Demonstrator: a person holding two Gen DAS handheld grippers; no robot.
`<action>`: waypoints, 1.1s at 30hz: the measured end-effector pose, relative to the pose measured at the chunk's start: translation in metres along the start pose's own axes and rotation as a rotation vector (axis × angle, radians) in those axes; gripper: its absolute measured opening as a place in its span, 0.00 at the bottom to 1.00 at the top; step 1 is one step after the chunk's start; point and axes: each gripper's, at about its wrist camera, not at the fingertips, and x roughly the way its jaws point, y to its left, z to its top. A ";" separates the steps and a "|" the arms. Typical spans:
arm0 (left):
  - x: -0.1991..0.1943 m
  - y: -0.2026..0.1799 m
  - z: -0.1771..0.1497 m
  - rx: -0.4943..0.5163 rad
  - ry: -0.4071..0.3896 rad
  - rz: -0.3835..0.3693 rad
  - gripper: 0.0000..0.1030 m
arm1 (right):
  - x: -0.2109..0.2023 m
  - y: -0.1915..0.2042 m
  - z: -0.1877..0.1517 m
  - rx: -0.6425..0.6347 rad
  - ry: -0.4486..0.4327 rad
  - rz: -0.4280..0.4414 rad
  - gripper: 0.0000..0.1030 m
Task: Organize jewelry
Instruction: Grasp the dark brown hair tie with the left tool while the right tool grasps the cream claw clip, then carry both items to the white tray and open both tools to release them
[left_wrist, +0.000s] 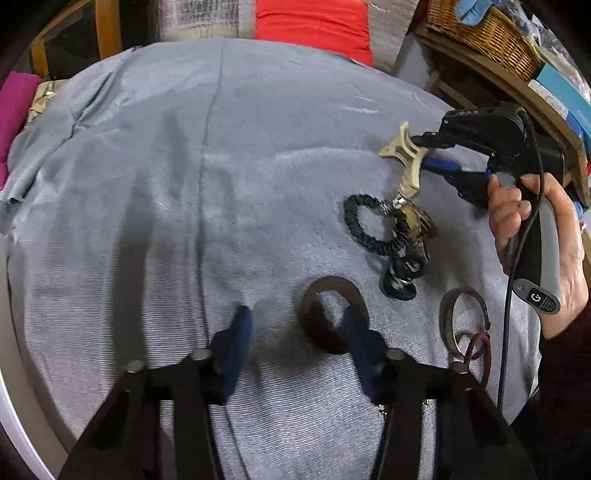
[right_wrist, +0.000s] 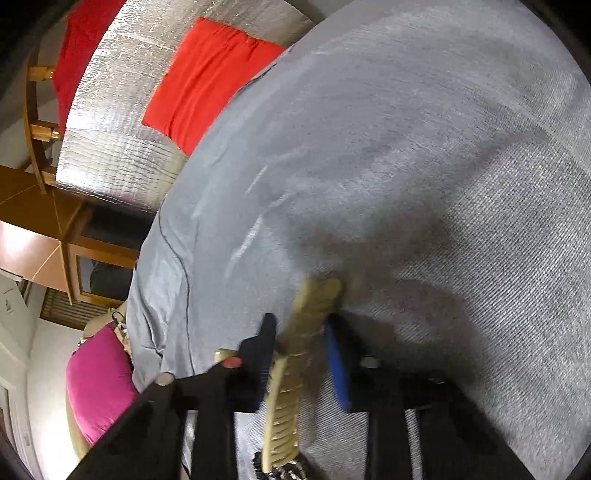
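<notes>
In the left wrist view, my right gripper (left_wrist: 419, 153) is shut on a beige claw hair clip (left_wrist: 404, 158) and holds it above the grey cloth (left_wrist: 184, 184). Below it lie a black scrunchie (left_wrist: 360, 221), a metal watch (left_wrist: 415, 229) and a black chain piece (left_wrist: 400, 280). A dark brown bangle (left_wrist: 317, 325) lies under my open, empty left gripper (left_wrist: 295, 328), with the right finger over its hole. A bronze bangle (left_wrist: 448, 321) and a dark red ring (left_wrist: 480, 350) lie to the right. In the right wrist view, the clip (right_wrist: 295, 354) sits between the fingers (right_wrist: 338, 369).
The cloth covers a round table with a white rim (left_wrist: 14, 417). A wicker basket (left_wrist: 484, 33) and boxes stand on a wooden shelf at the far right. Red (left_wrist: 314, 26) and pink (left_wrist: 14, 103) cushions lie beyond the table.
</notes>
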 end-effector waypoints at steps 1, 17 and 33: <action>0.003 -0.002 0.000 0.004 0.008 -0.001 0.41 | 0.000 0.000 0.000 -0.005 -0.002 0.007 0.25; -0.001 -0.024 0.004 0.046 -0.069 -0.033 0.07 | -0.016 0.014 -0.007 -0.052 -0.006 0.118 0.14; -0.085 0.054 -0.021 -0.215 -0.296 0.186 0.07 | -0.044 0.093 -0.072 -0.263 0.045 0.301 0.12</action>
